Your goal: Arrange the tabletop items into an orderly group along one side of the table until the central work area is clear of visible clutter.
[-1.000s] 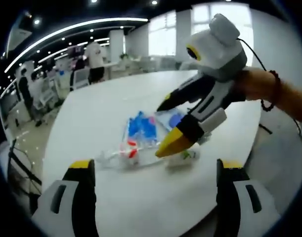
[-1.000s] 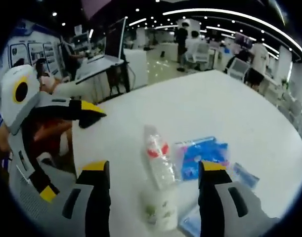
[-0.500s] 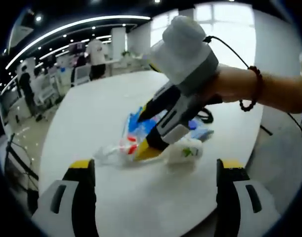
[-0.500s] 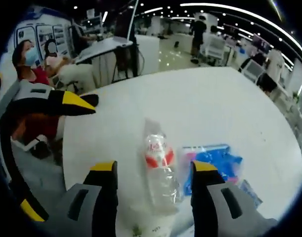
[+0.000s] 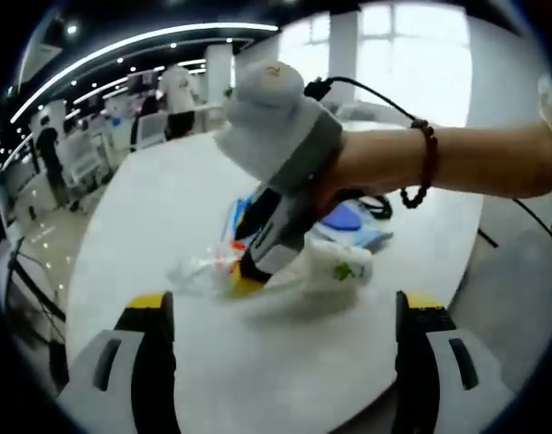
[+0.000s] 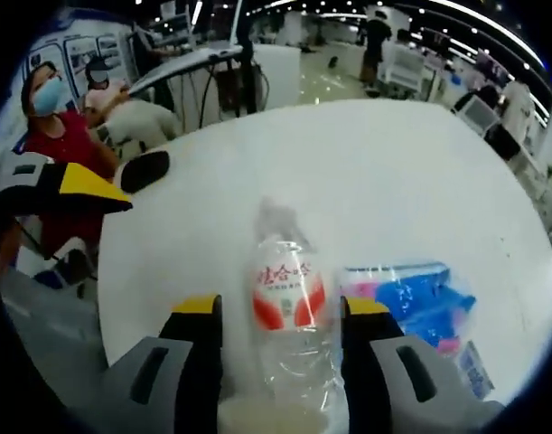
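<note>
A clear plastic bottle (image 6: 286,312) with a red and white label lies on the white round table (image 6: 393,163). My right gripper (image 6: 283,312) is open and straddles it, one jaw on each side with small gaps showing. In the left gripper view the right gripper (image 5: 242,259), held by a hand with a bead bracelet, points down onto the bottle (image 5: 199,269). A white crumpled wrapper with green print (image 5: 337,262) lies beside it, with blue packets (image 5: 348,217) behind. My left gripper (image 5: 285,303) hangs open over the near table edge, holding nothing.
Blue packets (image 6: 411,298) and a small pale sachet (image 6: 474,366) lie right of the bottle. The left gripper (image 6: 135,188) hovers off the table's left edge. A seated person in red (image 6: 54,136) and desks stand beyond. Bare tabletop (image 5: 149,199) stretches to the far side.
The right gripper has come down and forward over the bottle, which now sits between its jaws; the jaw gap has narrowed slightly. The left gripper has stayed put.
</note>
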